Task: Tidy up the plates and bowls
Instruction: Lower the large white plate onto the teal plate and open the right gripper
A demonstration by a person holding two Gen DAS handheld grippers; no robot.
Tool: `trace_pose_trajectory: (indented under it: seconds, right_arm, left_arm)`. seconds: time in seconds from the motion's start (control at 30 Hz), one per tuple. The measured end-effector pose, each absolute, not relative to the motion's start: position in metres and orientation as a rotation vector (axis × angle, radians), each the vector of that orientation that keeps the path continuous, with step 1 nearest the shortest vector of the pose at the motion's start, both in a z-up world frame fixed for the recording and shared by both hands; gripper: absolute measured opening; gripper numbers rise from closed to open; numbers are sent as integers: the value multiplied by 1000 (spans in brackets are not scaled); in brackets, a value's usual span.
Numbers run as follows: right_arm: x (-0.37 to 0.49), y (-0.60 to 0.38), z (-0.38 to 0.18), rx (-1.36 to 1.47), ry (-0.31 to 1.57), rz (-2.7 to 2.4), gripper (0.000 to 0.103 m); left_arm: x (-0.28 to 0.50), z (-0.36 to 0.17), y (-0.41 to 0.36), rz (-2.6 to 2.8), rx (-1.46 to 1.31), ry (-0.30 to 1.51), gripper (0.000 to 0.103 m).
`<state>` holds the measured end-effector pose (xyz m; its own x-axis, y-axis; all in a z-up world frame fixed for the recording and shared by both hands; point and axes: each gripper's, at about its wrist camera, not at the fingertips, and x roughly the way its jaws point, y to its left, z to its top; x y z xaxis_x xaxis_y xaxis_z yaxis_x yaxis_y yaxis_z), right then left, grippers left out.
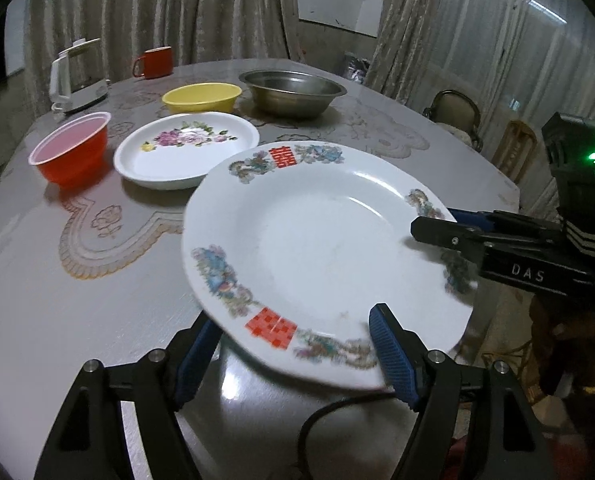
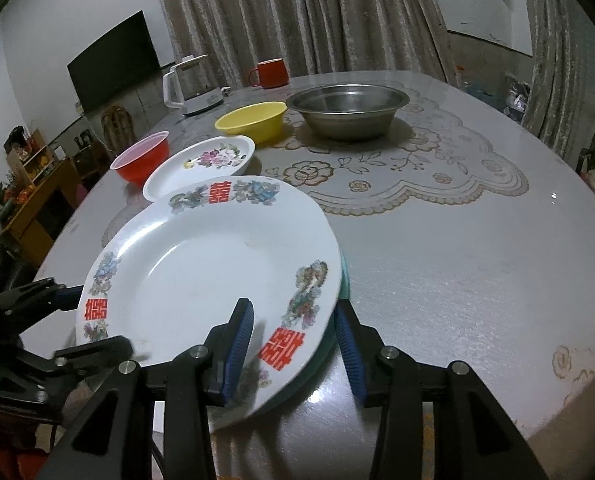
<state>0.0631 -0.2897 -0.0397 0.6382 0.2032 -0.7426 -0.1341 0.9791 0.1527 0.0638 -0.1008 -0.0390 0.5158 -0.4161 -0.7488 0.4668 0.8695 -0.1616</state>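
— Near the front edge of the desk (image 2: 437, 264), what's being handled?

— A big plate (image 1: 317, 248) with red double-happiness marks, tilted and raised off the surface. Both grippers straddle its rim. The left gripper (image 1: 293, 344) has one finger over the near rim and one under it; the right gripper (image 2: 293, 340) does the same on its side.

— Are the jaws clenched on it?

— Both sets stand wide, with a visible gap around the rim, so they look released rather than pinching. What bears the plate's weight I cannot tell.

— Which step is this?

— Probably carrying the big plate toward a stack. The flowered plate (image 1: 185, 150) lies just beyond it, with the red bowl (image 1: 71, 152) beside that, and the yellow bowl (image 1: 201, 97) and steel bowl (image 1: 293, 90) farther back.

— And next?

— A firm pinch on the rim, levelling it, then a gentle, centred placement with the flowered plate.
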Motion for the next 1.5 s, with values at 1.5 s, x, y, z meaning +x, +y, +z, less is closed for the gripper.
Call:
trace_pose_trajectory:
  seconds: [1.5]
  right_arm:
    - [184,-270,8,112,912,374,43]
  left_arm:
    - [160,-12,-1,-214,-273,902,96]
